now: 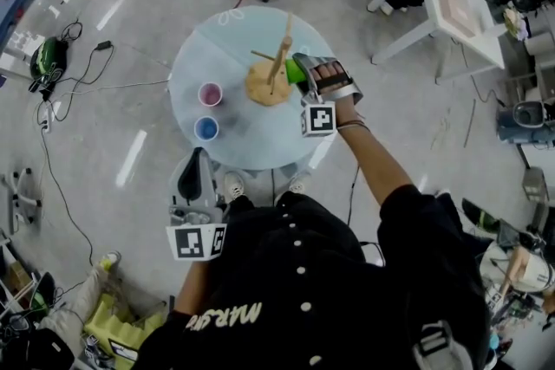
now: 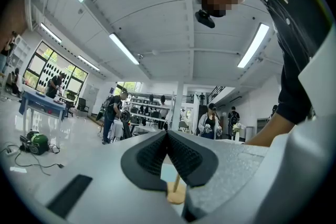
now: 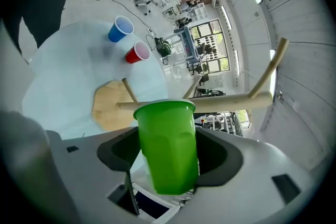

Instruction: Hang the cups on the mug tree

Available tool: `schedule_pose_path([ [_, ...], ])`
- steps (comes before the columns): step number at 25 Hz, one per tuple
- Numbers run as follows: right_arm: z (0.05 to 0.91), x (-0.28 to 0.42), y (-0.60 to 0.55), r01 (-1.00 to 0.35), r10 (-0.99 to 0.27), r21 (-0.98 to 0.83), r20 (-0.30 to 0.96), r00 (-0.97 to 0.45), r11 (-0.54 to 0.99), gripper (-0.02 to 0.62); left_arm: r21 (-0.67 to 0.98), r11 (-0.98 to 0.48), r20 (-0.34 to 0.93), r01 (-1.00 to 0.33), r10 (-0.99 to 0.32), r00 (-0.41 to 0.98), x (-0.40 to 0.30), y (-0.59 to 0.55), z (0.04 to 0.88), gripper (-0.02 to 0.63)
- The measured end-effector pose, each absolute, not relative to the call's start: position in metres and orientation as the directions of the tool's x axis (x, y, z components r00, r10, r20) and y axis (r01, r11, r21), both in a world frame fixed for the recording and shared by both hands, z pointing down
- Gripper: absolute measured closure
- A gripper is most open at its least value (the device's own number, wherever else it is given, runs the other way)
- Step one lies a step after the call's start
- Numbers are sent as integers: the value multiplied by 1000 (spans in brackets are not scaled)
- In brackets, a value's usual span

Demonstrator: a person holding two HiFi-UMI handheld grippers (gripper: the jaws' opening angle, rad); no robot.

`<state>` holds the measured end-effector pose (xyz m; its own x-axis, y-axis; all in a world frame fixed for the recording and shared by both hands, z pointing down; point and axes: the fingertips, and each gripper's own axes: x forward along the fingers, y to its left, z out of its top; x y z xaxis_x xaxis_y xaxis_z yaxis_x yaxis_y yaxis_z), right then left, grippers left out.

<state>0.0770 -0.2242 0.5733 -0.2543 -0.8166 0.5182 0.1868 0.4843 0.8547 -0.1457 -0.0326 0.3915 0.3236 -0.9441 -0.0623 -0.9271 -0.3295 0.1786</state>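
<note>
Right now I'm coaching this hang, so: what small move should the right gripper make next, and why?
Probably ease the right gripper forward so the mouth of the green cup slides over the nearest peg of the mug tree. Its jaws grip the cup, whose mouth faces the tree, rim close by the trunk, and no peg seems inside it yet.

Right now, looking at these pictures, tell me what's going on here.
A person works with tongs in each hand. The right tongs grip a green cup at the wooden mug tree, not yet hung. The left tongs are shut and empty, near the table edge. A red cup and a blue cup stand upright on the table.
</note>
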Motion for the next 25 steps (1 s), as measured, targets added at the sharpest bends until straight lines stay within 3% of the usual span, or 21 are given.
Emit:
schedule_pose_path([
  [11, 556, 66, -210, 54, -802, 855, 505, -319, 517, 227, 171, -340, -66, -925, -940, 334, -137, -30, 387, 610],
  [19, 524, 64, -188, -73, -810, 850, 465, -357, 521, 224, 148, -360, -87, -921, -932, 351, -126, -31, 375, 611],
  [25, 493, 61, -162, -295, -807, 781, 409, -426, 551, 229, 130, -365, -96, -922, -930, 355, -120, -32, 367, 609],
])
